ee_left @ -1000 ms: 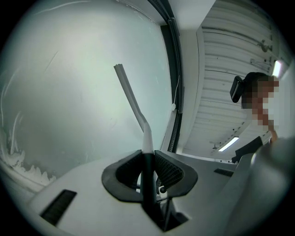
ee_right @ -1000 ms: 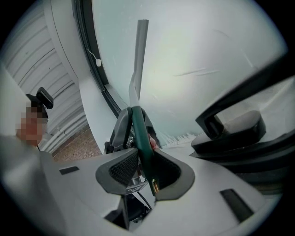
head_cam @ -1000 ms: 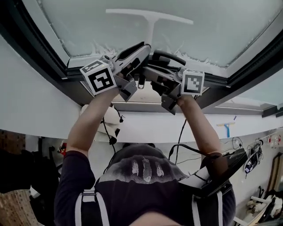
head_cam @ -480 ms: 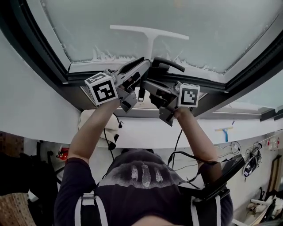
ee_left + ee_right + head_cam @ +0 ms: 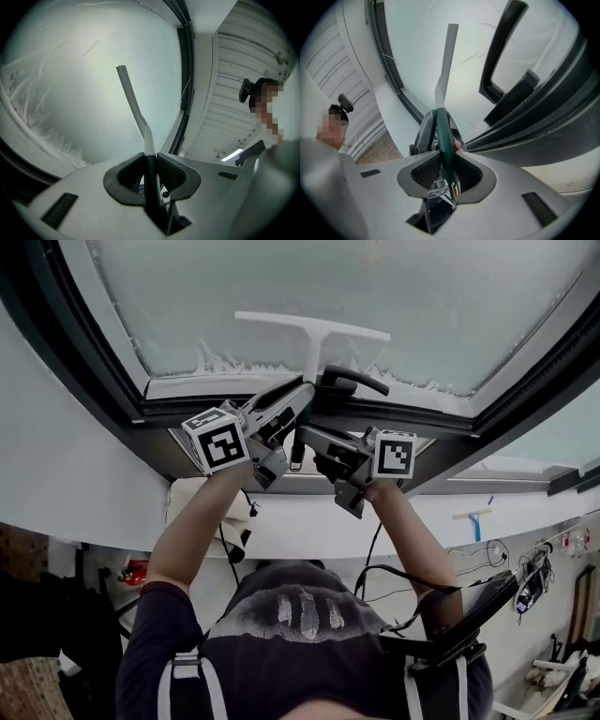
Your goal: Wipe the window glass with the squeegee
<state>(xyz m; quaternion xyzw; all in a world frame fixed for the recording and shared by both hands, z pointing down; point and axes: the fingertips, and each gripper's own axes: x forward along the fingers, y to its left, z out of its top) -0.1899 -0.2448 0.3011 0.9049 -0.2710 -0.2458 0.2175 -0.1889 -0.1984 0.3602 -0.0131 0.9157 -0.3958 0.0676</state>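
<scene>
Head view: left gripper (image 5: 302,401) and right gripper (image 5: 309,435) both pinch the squeegee (image 5: 312,327).
Black window handle (image 5: 356,379) sits just beside its shaft, at the lower edge of the glass (image 5: 450,306).

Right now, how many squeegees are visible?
2. One white squeegee against the window glass, clamped by left tool and right tool; one blue-handled squeegee on the back wall. More may be hidden.

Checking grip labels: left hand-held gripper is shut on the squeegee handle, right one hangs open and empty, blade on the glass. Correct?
No: the right hand-held gripper is not open and empty. The right gripper view shows its jaws closed on the squeegee handle too. The left hand-held gripper is shut on that handle and the blade lies on the window glass, as stated.
</scene>
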